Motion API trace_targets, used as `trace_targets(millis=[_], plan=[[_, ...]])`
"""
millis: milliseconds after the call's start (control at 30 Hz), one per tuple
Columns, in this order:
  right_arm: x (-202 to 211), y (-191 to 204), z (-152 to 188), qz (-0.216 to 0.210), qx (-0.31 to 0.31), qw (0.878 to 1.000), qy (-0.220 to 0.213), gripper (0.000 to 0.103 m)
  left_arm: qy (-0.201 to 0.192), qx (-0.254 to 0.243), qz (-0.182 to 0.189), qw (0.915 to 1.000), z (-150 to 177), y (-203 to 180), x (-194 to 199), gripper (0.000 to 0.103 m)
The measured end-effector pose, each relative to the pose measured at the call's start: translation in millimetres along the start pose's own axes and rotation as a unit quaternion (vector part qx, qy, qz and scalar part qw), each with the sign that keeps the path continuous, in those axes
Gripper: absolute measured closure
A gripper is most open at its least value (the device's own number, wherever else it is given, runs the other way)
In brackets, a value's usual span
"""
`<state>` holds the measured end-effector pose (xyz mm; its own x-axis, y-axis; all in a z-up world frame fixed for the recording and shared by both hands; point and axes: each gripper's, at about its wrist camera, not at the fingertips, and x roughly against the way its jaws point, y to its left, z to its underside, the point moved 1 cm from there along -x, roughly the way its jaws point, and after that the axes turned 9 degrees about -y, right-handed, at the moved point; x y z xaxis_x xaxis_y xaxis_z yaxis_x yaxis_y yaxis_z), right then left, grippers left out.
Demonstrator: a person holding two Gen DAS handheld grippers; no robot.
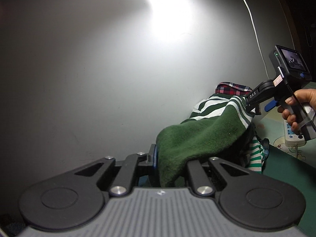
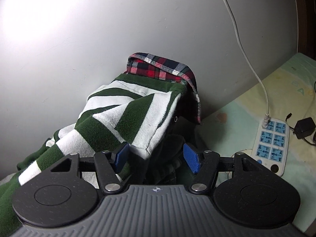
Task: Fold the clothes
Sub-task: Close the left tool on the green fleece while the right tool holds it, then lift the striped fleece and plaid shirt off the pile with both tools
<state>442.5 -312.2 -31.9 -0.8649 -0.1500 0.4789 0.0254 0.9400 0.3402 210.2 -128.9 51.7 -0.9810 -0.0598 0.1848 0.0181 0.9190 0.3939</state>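
Observation:
A green fleece garment with white stripes (image 1: 201,134) hangs stretched between both grippers. My left gripper (image 1: 167,158) is shut on its plain green edge; the cloth drapes over and hides the right finger. In the right wrist view, the striped garment (image 2: 122,118) lies heaped against the wall. My right gripper (image 2: 157,156) stands open, its blue pads (image 2: 191,159) wide apart. A white corner of the garment sits between them and rests over the left finger. From the left wrist view, the right gripper (image 1: 249,108) is at the striped hem, held by a hand (image 1: 296,108).
A red plaid shirt (image 2: 162,67) lies behind the striped garment against the grey wall. On the pale printed mat (image 2: 237,118) to the right are a white power strip (image 2: 272,138) with a white cable (image 2: 243,49) and a black adapter (image 2: 304,128).

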Motion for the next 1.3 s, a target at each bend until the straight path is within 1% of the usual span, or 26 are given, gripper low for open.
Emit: trace_targets(millis=[67, 100, 133, 167, 200, 267, 300, 467, 533, 633, 667, 833, 900, 967, 1000, 1100, 1133, 1167, 1200, 1233, 1267, 1300], plan=[[-5, 1, 3, -0.009, -0.010, 1.000, -0.009, 0.044, 0.012, 0.001, -0.001, 0.9999, 6, -4, -2, 0.094], [-9, -1, 3, -0.019, -0.020, 1.000, -0.004, 0.055, 0.016, 0.004, 0.001, 0.9999, 8, -4, 0, 0.094], [-12, -2, 3, -0.029, -0.030, 0.999, 0.001, 0.070, 0.020, 0.006, 0.003, 0.9998, 10, -4, 2, 0.094], [-10, -3, 3, -0.037, -0.036, 0.999, 0.003, 0.078, 0.024, 0.009, 0.005, 0.9997, 11, -4, 5, 0.094], [-8, -3, 3, -0.045, -0.042, 0.998, 0.006, 0.091, 0.025, 0.013, 0.007, 0.9996, 12, -5, 9, 0.094], [7, -1, -3, -0.051, -0.040, 0.998, -0.007, 0.093, 0.025, 0.021, 0.011, 0.9994, 13, -9, 18, 0.094], [14, 0, -6, -0.054, -0.039, 0.998, -0.014, 0.094, 0.026, 0.025, 0.013, 0.9993, 14, -11, 22, 0.094], [71, -2, -22, -0.102, -0.051, 0.993, -0.039, 0.095, 0.031, 0.051, 0.028, 0.9978, 16, -9, 54, 0.094], [96, 2, -22, -0.127, -0.042, 0.990, -0.038, 0.095, 0.037, 0.055, 0.036, 0.9972, 21, -9, 71, 0.094], [134, 9, -20, -0.164, -0.027, 0.985, -0.038, 0.095, 0.057, 0.066, 0.046, 0.9951, 34, -11, 93, 0.094], [143, 12, -14, -0.172, -0.020, 0.984, -0.030, 0.095, 0.065, 0.070, 0.048, 0.9943, 39, -10, 102, 0.094], [191, 28, 40, -0.207, 0.032, 0.977, 0.026, 0.095, 0.108, 0.085, 0.051, 0.9892, 67, 1, 145, 0.094], [205, 31, 64, -0.202, 0.059, 0.977, 0.045, 0.095, 0.126, 0.077, 0.051, 0.9878, 80, 2, 160, 0.094], [218, 35, 89, -0.197, 0.085, 0.975, 0.064, 0.096, 0.148, 0.083, 0.053, 0.9842, 94, 6, 173, 0.094], [222, 35, 101, -0.194, 0.093, 0.974, 0.077, 0.103, 0.157, 0.084, 0.055, 0.9825, 100, 6, 179, 0.094], [232, 37, 138, -0.194, 0.103, 0.967, 0.130, 0.103, 0.180, 0.085, 0.061, 0.9780, 119, 3, 193, 0.093], [235, 38, 147, -0.182, 0.121, 0.967, 0.132, 0.103, 0.186, 0.084, 0.062, 0.9769, 124, 1, 196, 0.087], [233, 38, 150, -0.162, 0.139, 0.969, 0.125, 0.102, 0.193, 0.084, 0.063, 0.9756, 129, -1, 199, 0.086], [232, 36, 147, -0.147, 0.135, 0.973, 0.117, 0.095, 0.196, 0.085, 0.061, 0.9751, 132, -2, 201, 0.086], [225, 33, 137, -0.135, 0.121, 0.977, 0.111, 0.088, 0.197, 0.087, 0.060, 0.9747, 134, -3, 203, 0.082], [220, 33, 127, -0.126, 0.117, 0.980, 0.095, 0.085, 0.199, 0.088, 0.058, 0.9743, 135, -3, 206, 0.074], [215, 33, 117, -0.117, 0.113, 0.983, 0.080, 0.074, 0.201, 0.090, 0.056, 0.9739, 137, -4, 208, 0.070]])
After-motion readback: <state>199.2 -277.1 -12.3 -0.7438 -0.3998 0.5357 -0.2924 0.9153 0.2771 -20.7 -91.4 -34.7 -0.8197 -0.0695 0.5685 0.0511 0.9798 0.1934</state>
